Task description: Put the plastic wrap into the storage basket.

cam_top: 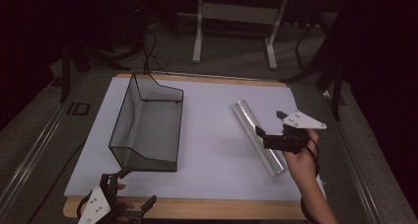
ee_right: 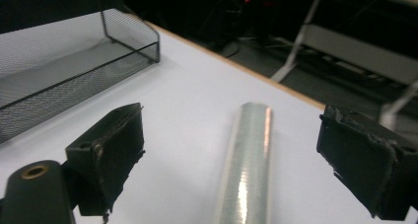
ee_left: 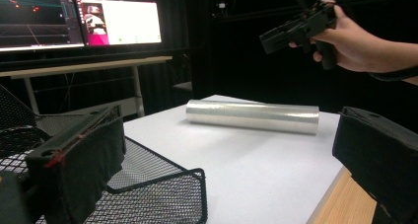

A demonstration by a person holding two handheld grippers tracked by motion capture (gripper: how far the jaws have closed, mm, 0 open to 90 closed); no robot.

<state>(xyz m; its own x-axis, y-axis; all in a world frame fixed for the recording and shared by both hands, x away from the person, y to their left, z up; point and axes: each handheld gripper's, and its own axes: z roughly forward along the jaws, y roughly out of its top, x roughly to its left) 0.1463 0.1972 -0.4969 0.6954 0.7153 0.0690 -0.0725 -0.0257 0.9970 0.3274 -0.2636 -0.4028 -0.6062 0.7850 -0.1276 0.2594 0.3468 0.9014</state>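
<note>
A roll of clear film (cam_top: 259,137) lies on its side on the white table surface (cam_top: 212,135), toward the right half, running from the far middle down toward the near right. Its near end stops short of the table's front wooden edge (cam_top: 197,207), and its far end has bare white surface beyond it.

The right gripper (cam_top: 270,129), held in the person's right hand (cam_top: 300,157), hovers above the near part of the roll and is not touching it. In the right gripper view the two black jaws stand wide apart, with the roll (ee_right: 246,169) lying below and between them, clear of both pads; nothing is gripped. From the left gripper view, the right gripper (ee_left: 296,29) hangs well above the roll (ee_left: 252,116), with open air under it.

A black wire-mesh tray (cam_top: 148,128) sits on the left half of the table, its tall back wall on the left and its low lip facing right. A broad strip of bare white surface separates tray and roll.

The left gripper (cam_top: 133,187) sits at the front left corner of the table, just beside the near end of the tray. Its jaws are spread wide and hold nothing; one jaw seems to overlap the mesh rim (ee_left: 162,184), though whether it touches cannot be told.
</note>
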